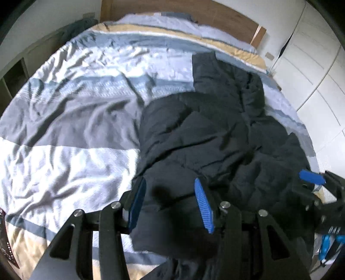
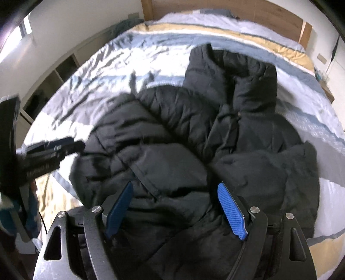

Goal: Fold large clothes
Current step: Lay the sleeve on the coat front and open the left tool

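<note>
A black padded jacket (image 2: 194, 137) lies spread on the bed, collar toward the headboard at 12 o'clock and hem toward the cameras at 6 o'clock. It covers the half of the striped duvet (image 1: 71, 112) that lies nearer the white wardrobe (image 1: 312, 71).

**Edges and free room**
- In the left wrist view, the jacket's left edge runs from 12 o'clock down to 6 o'clock; the whole area from 7 to 11 o'clock is bare, wrinkled duvet.
- In the right wrist view, one sleeve (image 2: 120, 137) lies folded diagonally across the body. The collar (image 2: 235, 64) stands raised at 12 o'clock.
- Bare duvet borders the jacket at 3 o'clock and at 10 o'clock.

**Grippers**
- Left gripper (image 1: 170, 204): jaws spread part way, pads on either side of the jacket's lower edge. Whether the pads press the fabric cannot be told.
- Right gripper (image 2: 175, 209): jaws spread wide above the jacket's lower body, pads clear of the fabric.

**Surroundings**
- A wooden headboard (image 1: 194, 15) closes the bed at 12 o'clock.
- An open shelf unit (image 2: 58, 71) stands along the wall at 9 to 10 o'clock.

**Differences between views**
- The left wrist view shows the right gripper at 4 o'clock, beside the jacket's right edge.
- The right wrist view shows the left gripper, blurred, at 9 o'clock, touching or just beside the sleeve end.
- Only the right wrist view shows the full collar and front closure.
</note>
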The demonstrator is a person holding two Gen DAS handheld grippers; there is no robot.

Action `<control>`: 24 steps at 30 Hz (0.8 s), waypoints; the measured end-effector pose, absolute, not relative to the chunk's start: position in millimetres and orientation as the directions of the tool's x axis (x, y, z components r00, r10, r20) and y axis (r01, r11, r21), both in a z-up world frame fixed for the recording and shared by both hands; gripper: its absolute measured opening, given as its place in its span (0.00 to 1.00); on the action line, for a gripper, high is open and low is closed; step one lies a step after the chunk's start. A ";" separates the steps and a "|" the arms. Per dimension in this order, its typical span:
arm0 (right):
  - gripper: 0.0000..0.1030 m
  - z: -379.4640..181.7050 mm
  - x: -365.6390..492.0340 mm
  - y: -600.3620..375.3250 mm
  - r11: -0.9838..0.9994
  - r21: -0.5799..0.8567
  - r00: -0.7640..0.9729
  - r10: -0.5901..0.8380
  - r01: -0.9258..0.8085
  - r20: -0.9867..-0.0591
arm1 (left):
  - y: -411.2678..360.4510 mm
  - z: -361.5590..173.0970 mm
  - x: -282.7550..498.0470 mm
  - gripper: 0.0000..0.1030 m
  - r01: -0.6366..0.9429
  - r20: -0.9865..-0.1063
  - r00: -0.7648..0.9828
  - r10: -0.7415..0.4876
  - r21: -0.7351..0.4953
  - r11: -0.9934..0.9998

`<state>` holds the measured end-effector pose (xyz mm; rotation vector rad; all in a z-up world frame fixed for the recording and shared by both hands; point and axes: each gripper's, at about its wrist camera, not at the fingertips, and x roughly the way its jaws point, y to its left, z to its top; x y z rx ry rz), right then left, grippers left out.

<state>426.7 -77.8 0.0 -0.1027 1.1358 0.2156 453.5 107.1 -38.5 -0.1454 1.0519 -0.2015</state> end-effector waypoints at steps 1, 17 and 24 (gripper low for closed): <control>0.77 -7.1 426.7 -78.8 0.975 0.023 0.392 0.109 -0.219 -0.914 | 102.8 -48.2 457.4 0.44 0.099 -0.857 0.461 -0.230 -0.207 0.973; 0.82 -48.2 386.7 -141.4 0.989 0.031 0.270 0.069 -0.143 -0.960 | 93.0 -77.0 426.2 0.45 0.142 -0.892 0.388 -0.233 -0.192 0.971; 0.82 -15.4 383.0 -146.3 0.985 -0.016 0.302 0.037 -0.170 -0.953 | 106.8 -46.5 424.2 0.45 0.126 -0.866 0.424 -0.265 -0.233 0.964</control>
